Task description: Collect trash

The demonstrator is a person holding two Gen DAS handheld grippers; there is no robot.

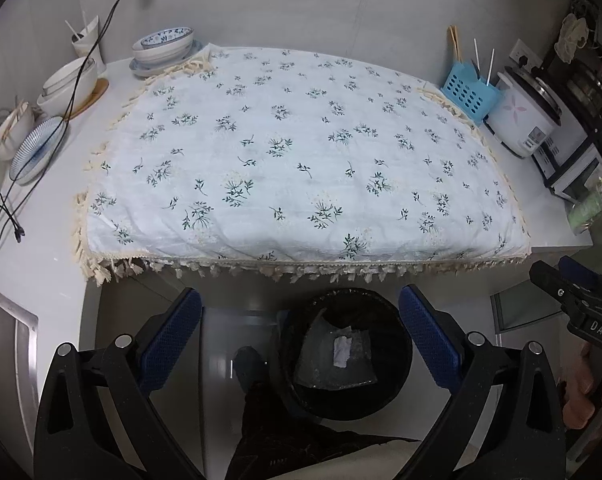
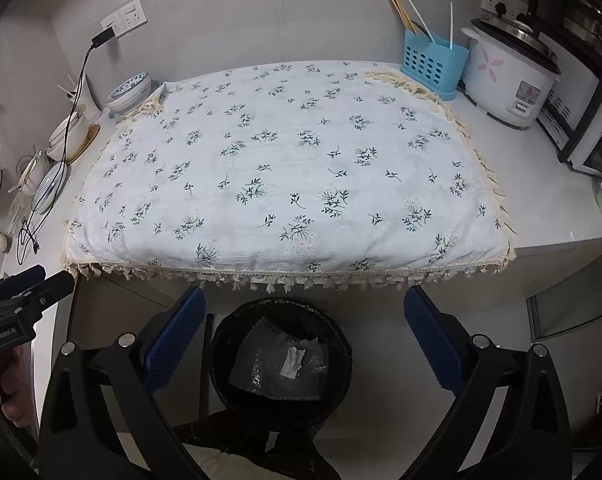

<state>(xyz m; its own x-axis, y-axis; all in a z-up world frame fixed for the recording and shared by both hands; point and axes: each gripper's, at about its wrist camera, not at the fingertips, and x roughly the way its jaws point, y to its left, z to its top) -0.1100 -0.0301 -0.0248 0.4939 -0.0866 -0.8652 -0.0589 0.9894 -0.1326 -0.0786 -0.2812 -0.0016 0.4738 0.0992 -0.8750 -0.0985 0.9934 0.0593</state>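
Both hand-held grippers, left (image 1: 300,336) and right (image 2: 303,338), are hanging open and empty over the bin (image 2: 281,364) (scrap (image 2: 292,362) inside); scanning the worktop (image 2: 541,200) next seems wise.

The middle of the table (image 2: 549,216) is covered only by a flat floral cloth (image 2: 285,176), so free passage is offered there. The left edge is crowded by stacked bowls (image 1: 163,46) and a trailing black cable (image 1: 73,96); the right edge by a blue utensil basket (image 2: 433,66) and a rice cooker (image 2: 509,76). Below the front edge, a black bin (image 2: 281,364) stands open-topped.
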